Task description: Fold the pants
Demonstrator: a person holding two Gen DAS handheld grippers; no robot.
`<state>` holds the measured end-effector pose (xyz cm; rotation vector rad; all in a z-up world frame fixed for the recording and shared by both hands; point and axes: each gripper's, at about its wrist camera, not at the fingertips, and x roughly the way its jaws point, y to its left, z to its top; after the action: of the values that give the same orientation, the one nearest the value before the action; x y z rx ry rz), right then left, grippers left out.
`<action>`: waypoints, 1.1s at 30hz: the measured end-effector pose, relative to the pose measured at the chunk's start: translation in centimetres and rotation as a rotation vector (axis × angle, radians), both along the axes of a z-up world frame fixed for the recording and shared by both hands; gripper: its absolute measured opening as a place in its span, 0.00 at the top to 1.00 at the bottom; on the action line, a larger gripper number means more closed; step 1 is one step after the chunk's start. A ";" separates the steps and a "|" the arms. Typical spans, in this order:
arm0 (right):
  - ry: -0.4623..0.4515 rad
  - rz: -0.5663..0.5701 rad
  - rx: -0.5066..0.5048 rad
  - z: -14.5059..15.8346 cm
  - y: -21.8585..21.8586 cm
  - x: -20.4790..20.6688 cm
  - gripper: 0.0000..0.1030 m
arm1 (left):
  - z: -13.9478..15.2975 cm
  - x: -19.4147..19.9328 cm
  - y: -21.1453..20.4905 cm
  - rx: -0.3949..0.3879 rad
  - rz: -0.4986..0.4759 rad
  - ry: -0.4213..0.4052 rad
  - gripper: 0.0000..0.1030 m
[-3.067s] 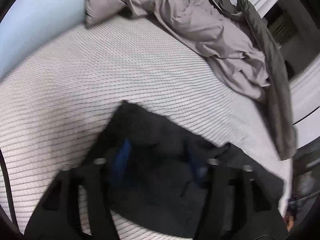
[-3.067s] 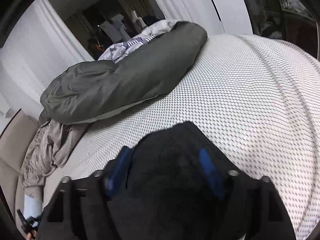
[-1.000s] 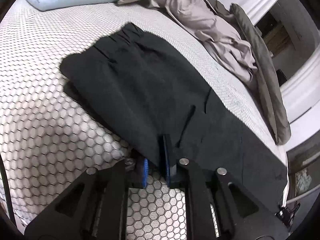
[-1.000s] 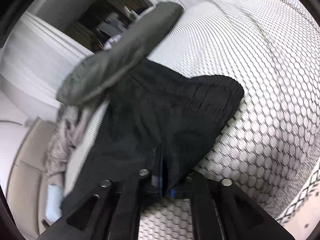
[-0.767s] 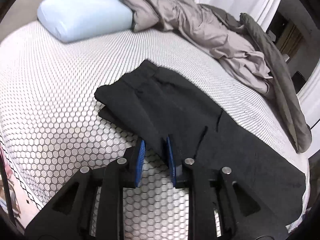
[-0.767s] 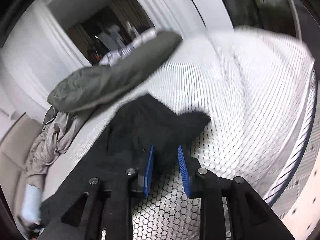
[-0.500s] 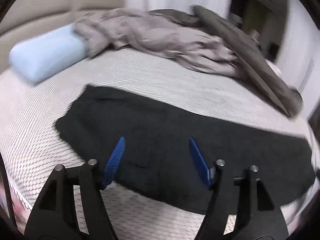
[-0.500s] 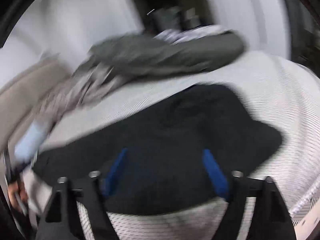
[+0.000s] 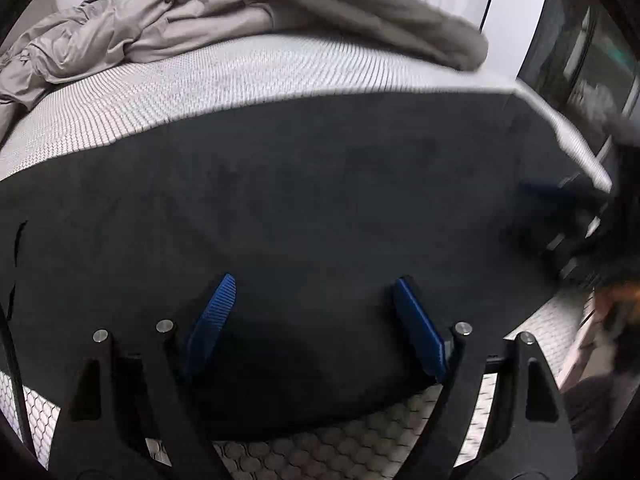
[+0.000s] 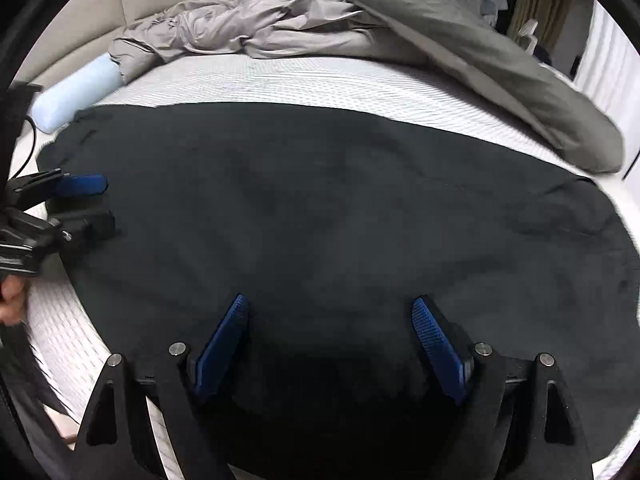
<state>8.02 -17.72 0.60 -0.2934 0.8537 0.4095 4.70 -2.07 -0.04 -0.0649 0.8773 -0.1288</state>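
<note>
Right wrist view takes in the bed [image 10: 320, 80] first, its white honeycomb-patterned cover bare along the far side; a heap of grey bedding [image 10: 400, 20] runs along the far side, and a pale blue pillow [image 10: 76, 94] lies at the far left corner; no box, basket or other container shows in either view, so nothing is held in one.

Next in size are the black pants [image 10: 320, 208], spread flat in one long dark band across the near half of the bed, one end close beside the pillow and the other toward the right edge; they look folded lengthwise already, leg upon leg, though the dark cloth hides the seams.

The right gripper [image 10: 332, 328] hovers over the near edge of the pants; its jaws have just been opening and stand wide apart, nothing pinched between the blue pads. The left gripper [image 9: 314, 312] likewise hangs over the cloth; its jaws have just been opening, spread with nothing caught.

Judging by this, the step in hand is the crosswise fold; to do it well, each gripper should bite a corner of one end, catching all layers together, then carry that end level over to the other, keeping edges matched and cloth taut so that no crease forms.
</note>
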 end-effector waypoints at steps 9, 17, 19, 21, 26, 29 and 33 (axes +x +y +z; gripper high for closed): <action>-0.045 -0.563 0.013 0.5 -20.0 0.5 0.10 | -0.5 -0.3 1.6 0.007 0.000 0.008 0.21; -0.105 -0.281 0.047 4.1 -11.2 -2.0 0.10 | 2.6 2.5 -0.6 -0.032 -0.024 0.013 0.21; -0.042 -0.210 0.075 3.9 -8.0 -0.6 0.10 | 3.0 4.6 -1.6 0.008 -0.024 0.015 0.21; -0.003 -0.153 0.034 3.2 -5.1 0.9 0.10 | 2.9 6.8 -2.3 0.024 -0.027 0.028 0.21; 0.029 -0.044 -0.115 0.6 -3.8 1.8 0.09 | 0.1 9.5 -1.9 0.074 -0.020 0.097 0.16; 0.017 -0.169 -0.084 0.8 -8.2 2.9 0.05 | 0.1 9.2 -0.6 0.040 -0.001 0.083 0.15; -0.009 -0.459 -0.081 0.7 -16.1 4.2 0.07 | 0.0 9.4 0.4 0.027 0.016 0.091 0.14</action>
<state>12.17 -33.84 1.34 -0.1652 0.9004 -0.0535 14.08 -1.67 0.00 -0.0527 0.9687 -0.0999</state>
